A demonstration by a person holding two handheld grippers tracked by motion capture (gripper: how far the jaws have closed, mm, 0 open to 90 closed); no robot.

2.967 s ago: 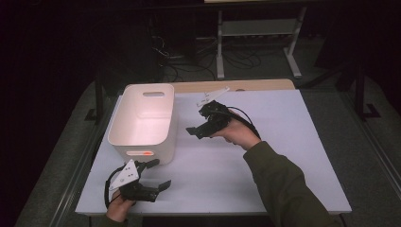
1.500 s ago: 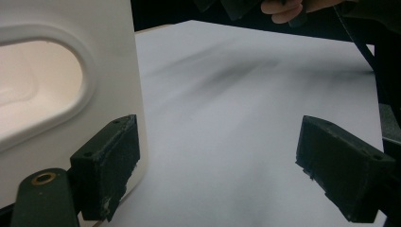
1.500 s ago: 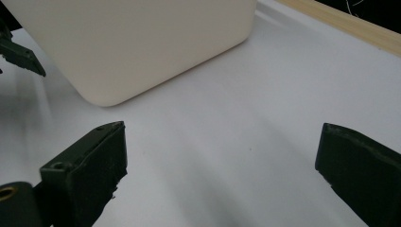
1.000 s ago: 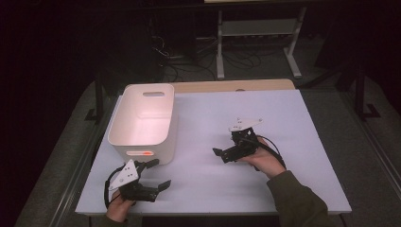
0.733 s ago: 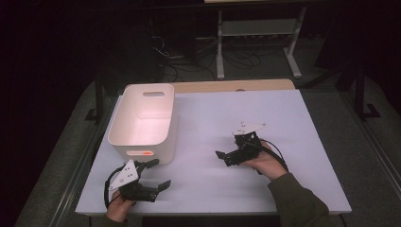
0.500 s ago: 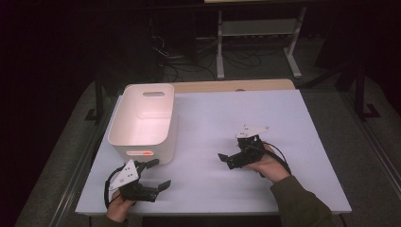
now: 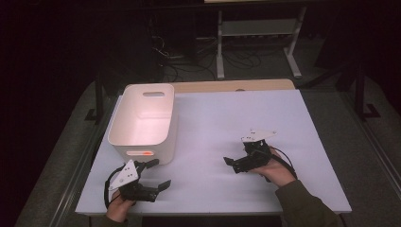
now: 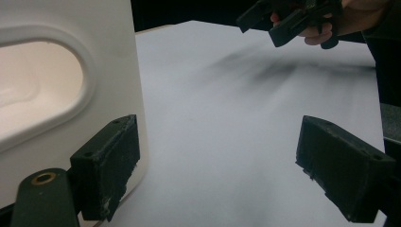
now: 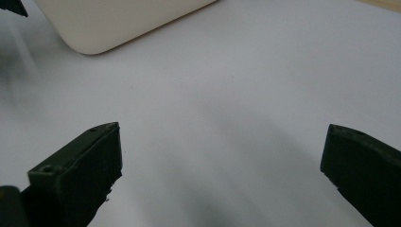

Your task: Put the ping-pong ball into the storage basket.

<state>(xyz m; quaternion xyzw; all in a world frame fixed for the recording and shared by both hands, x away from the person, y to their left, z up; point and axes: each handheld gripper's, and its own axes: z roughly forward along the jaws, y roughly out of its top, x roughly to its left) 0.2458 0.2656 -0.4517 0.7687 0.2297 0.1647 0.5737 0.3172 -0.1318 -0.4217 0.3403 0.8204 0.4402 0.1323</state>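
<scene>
A white plastic bin [image 7: 144, 120] with a handle slot stands on the left half of the white table [image 7: 227, 113]. In the left gripper view the bin's wall [image 8: 56, 94] is close at the left. My left gripper [image 7: 158, 174] rests near the table's front left corner, just in front of the bin. It is open, with nothing between its jaws [image 8: 227, 165]. My right gripper [image 7: 231, 164] is held low over the table's near right part and points left towards the bin [image 9: 118, 19]. It is open and empty too [image 9: 222, 170].
A small orange label [image 7: 147, 152] marks the bin's near wall. A wooden strip [image 7: 236, 86] runs along the table's far edge. Behind it stand a metal frame [image 7: 257, 33] and cables on the dark floor. The other hand's gripper [image 8: 288, 19] shows far off in the left gripper view.
My right gripper has come back from beside the bin's far end to the near right of the table and sunk lower. The left gripper and the bin have not moved.
</scene>
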